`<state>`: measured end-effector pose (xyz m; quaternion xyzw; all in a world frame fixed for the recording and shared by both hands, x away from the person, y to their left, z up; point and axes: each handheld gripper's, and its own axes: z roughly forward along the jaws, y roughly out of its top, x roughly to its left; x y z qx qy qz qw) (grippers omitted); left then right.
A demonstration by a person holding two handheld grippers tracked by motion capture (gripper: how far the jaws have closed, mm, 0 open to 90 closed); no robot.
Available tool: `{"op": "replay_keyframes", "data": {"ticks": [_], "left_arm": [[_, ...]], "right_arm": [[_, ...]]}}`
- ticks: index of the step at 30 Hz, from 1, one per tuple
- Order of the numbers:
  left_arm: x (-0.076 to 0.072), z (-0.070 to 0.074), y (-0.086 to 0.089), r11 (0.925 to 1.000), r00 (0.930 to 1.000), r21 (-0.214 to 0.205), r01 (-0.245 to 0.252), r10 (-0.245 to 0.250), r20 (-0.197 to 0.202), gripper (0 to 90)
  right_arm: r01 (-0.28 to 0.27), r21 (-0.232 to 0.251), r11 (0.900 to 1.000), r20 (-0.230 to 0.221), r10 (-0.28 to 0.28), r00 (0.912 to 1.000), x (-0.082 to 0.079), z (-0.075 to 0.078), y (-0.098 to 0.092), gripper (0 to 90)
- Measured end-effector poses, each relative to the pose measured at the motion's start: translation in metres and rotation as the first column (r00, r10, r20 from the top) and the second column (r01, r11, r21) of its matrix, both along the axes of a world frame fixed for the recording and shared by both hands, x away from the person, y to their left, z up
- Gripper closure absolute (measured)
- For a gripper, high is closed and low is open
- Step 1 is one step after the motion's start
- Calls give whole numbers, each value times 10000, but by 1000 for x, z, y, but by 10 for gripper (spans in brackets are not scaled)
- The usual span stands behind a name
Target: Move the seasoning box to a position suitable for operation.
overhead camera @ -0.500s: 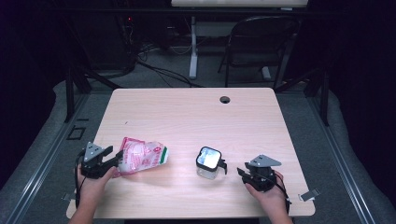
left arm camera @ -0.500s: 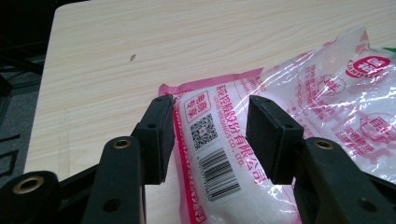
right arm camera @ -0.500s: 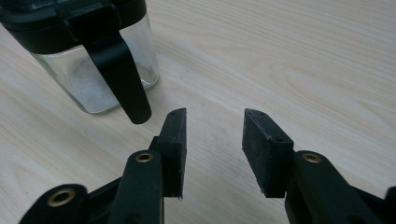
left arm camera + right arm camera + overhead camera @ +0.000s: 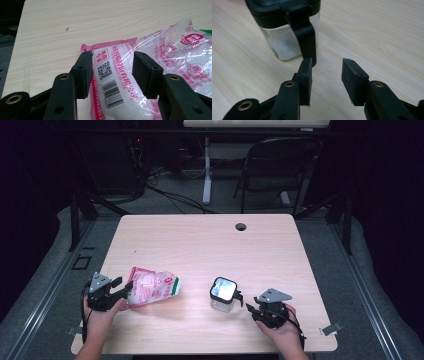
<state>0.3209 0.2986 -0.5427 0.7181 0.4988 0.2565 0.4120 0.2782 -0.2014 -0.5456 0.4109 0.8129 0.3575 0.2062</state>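
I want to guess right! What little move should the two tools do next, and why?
Probably the left tool should close: its jaws stand apart on either side of the pink bag's end, not yet pinching it. The right tool is open short of the jar's black handle.

a light wooden desk (image 4: 200,245) has a small round hole (image 4: 241,226) near its far edge. behind it a dark folding chair (image 4: 272,167) stands on the grey floor (image 4: 165,205), with cables (image 4: 170,195) trailing nearby.

Clear plastic bag (image 4: 155,72) printed pink with black barcode; clear glass jar (image 4: 222,296), black lid; pale wood-grain bench (image 4: 200,245); black jaws.
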Motion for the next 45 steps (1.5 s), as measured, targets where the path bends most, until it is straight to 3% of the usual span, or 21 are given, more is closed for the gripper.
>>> {"op": "replay_keyframes", "data": {"ticks": [5, 9, 18, 24, 30, 45], "left_arm": [[-3, 0, 0, 10000, 9999, -7, 83, -83, 66, 506], [-5, 1, 1, 10000, 9999, 23, 61, -61, 133, 505], [-10, 1, 2, 10000, 9998, 67, 65, -66, 202, 505], [-16, 2, 0, 9998, 9997, 161, 112, -115, 215, 505], [-21, 5, -2, 9998, 9994, 157, 135, -140, 310, 501], [-18, 8, -20, 9956, 9957, 423, 834, -850, 377, 498]], "right_arm": [[-429, 139, 9990, -133, 431, 9990, -2, 1, 7, 599], [-667, -34, 9978, -282, 666, 9974, 0, -2, 14, 607], [-385, -78, 9992, -210, 383, 9990, 11, -10, 28, 687], [-357, -376, 9987, -155, 351, 9993, 17, -12, 34, 742], [-501, -285, 9983, -268, 494, 9984, 20, -12, 34, 747], [-1329, -279, 9907, -440, 1316, 9903, 14, -10, 38, 744]]}}
